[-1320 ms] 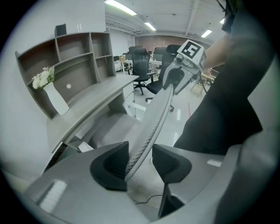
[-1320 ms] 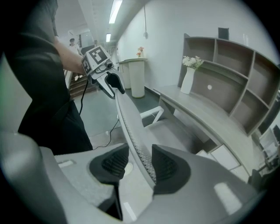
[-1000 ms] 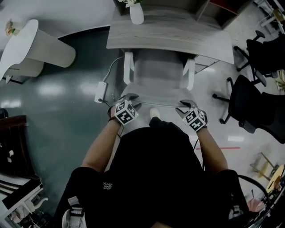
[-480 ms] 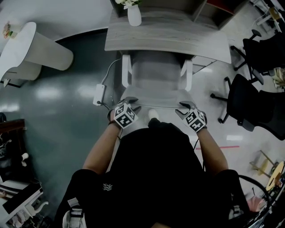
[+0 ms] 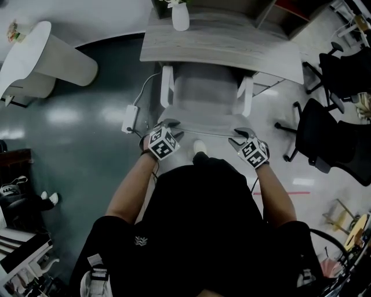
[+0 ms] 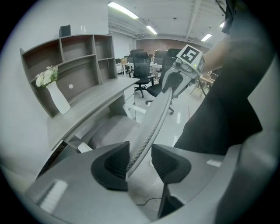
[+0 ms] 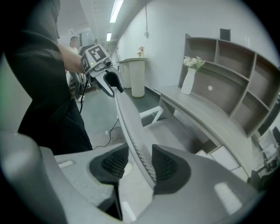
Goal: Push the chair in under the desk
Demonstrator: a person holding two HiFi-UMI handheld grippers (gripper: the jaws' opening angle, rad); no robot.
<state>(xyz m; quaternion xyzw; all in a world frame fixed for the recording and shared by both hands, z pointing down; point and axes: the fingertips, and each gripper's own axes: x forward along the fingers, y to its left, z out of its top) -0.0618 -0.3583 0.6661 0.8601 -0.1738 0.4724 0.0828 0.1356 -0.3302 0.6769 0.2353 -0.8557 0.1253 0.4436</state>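
Nearest, the person's left gripper (image 5: pixel 171 125) and right gripper (image 5: pixel 239 137) straddle the top rim of the chair (image 5: pixel 206 98) backrest, one towards each end. Both sets of jaws stand partly apart. The thin mesh leans on just one pad in each and is not clamped. Beyond, the chair's seat front meets the counter (image 5: pixel 232 49) at its near edge. A white vase (image 5: pixel 180 17) stands toward the far left corner.

Wears black short-sleeved shirt (image 5: pixel 197 226), small white logo (image 5: pixel 139 241). Grey plastic left tongs (image 5: pixel 173 129), right tongs (image 5: pixel 240 137) carry black-and-white marker cubes (image 5: pixel 162 144), dark ribbed pads (image 6: pixel 111 164).
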